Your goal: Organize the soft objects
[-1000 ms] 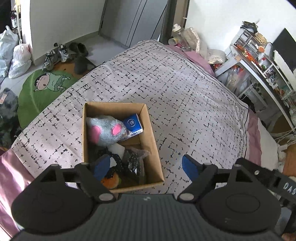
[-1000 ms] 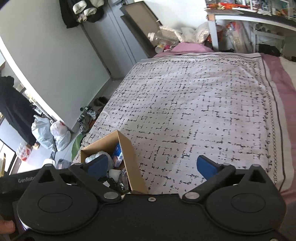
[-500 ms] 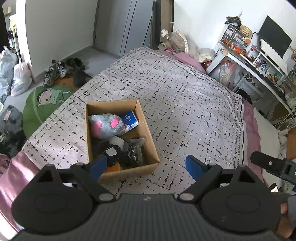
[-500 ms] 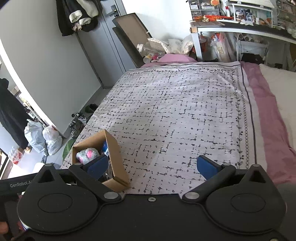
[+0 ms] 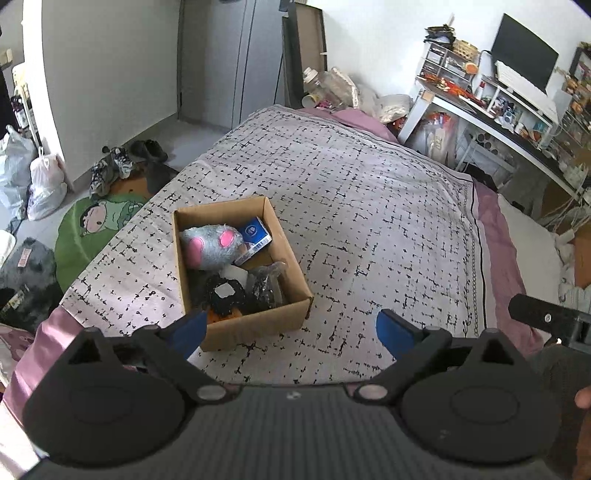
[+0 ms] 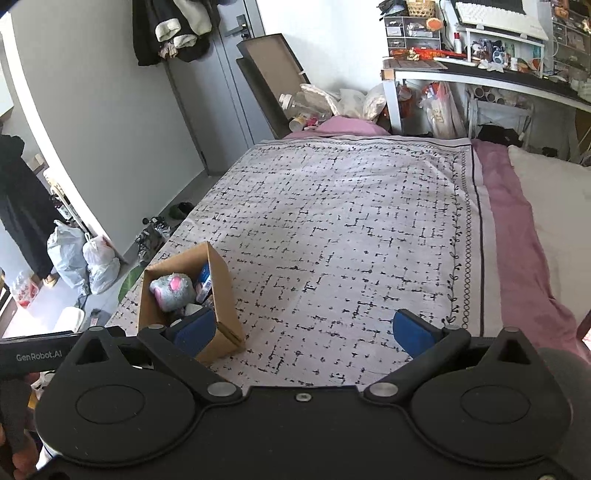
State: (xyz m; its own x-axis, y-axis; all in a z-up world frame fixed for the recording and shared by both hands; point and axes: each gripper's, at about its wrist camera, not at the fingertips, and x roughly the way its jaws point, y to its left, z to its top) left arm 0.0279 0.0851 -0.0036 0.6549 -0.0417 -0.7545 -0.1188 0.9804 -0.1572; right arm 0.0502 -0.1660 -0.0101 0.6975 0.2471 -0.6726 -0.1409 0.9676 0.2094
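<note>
A bedroom seen from above the foot of a bed (image 5: 369,206): its white spread, printed with broken black lines, fills the middle of both views, and a strip of pink sheet (image 6: 517,221) runs along the edge at 3 o'clock, with a plain white pillow or cover beyond it. The left gripper (image 5: 291,328) hangs over the near edge of the bed, its blue-tipped fingers (image 5: 391,328) spread wide with nothing between them. The right gripper (image 6: 303,330) hangs likewise, jaws wide apart and empty.

An open cardboard box (image 5: 288,258) sits on the spread at about 10 o'clock from centre in the left wrist view and at 8 o'clock in the right wrist view (image 6: 221,291). Inside it lies a grey plush toy (image 5: 210,245) with pink ears, at the box's far end, touching a blue-and-white packet (image 5: 255,234) propped against the wall at 1 o'clock. Nearer the camera are dark, crumpled items (too tangled to name) and something orange (image 5: 221,315) partly hidden by the left fingertip.

Around the bed: a grey door (image 6: 229,74) at 11 o'clock with dark clothing (image 6: 173,29) hung beside it, shoes (image 5: 118,166) and a round green mat (image 5: 92,229) on the floor at 9 o'clock, white plastic bags (image 5: 40,184) beyond them, and a cluttered desk (image 5: 498,122) with a dark monitor (image 5: 524,59) at 2 o'clock.
</note>
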